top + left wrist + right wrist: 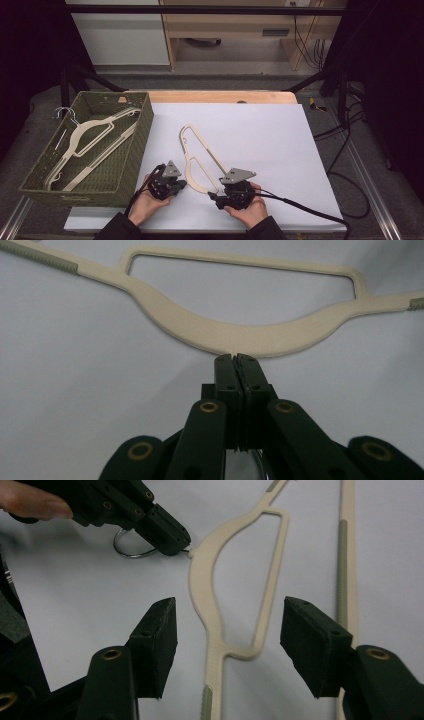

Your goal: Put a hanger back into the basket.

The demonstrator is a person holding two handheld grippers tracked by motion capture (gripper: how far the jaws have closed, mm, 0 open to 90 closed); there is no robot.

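Left gripper [170, 540] pinches the hanger [210, 595] hook [127, 550]; right gripper [227, 645] gapes empty; the thin wire could slip.

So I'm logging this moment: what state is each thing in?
Left gripper: shut on the metal hook of the hanger on the sheet.
Right gripper: open, jaws either side of that hanger's arm, not pressing.
Hanger on the sheet: lying flat.
Basket: open-topped.
Hanger in the basket: lying inside, hook past the rim.

Left gripper [176, 186] jaws pressed together, right gripper [214, 196] jaws spread apart
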